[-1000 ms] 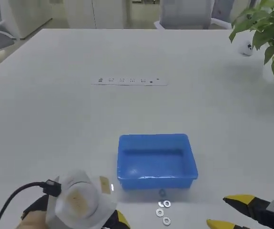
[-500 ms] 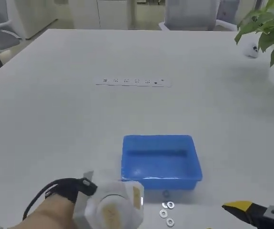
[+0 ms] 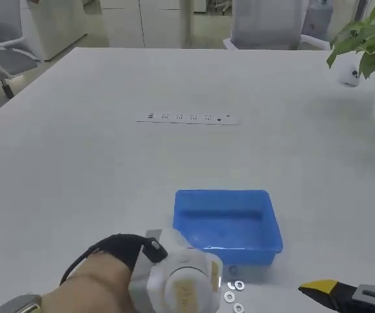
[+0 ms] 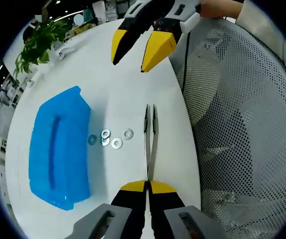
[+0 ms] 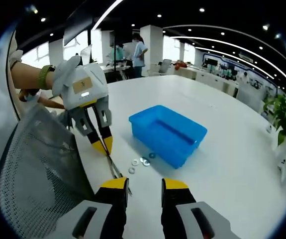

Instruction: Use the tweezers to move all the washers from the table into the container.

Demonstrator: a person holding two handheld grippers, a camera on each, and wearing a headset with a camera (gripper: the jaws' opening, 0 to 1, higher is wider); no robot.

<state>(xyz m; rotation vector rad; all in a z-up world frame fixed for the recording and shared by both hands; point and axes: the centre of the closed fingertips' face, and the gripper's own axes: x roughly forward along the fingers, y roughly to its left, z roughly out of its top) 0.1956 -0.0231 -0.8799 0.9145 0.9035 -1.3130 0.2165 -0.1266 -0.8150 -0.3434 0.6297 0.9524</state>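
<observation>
Yellow-tipped left gripper [image 4: 146,188], bottom of the left gripper view: jaws pressed together on the rear end of the tweezers [image 4: 149,144]. The tines run up-frame over the white tabletop [image 4: 133,84]. Washers [image 4: 116,143] lie loose just left of the tines, between them and the blue container [image 4: 58,149] at frame left, which looks empty. Right gripper [image 4: 139,47], top of frame: jaws apart, holding nothing.

Likely risks: thin steel held only at its tail may swivel in the jaws. Flat washers may skid on the smooth tabletop if nudged rather than pinched.
</observation>
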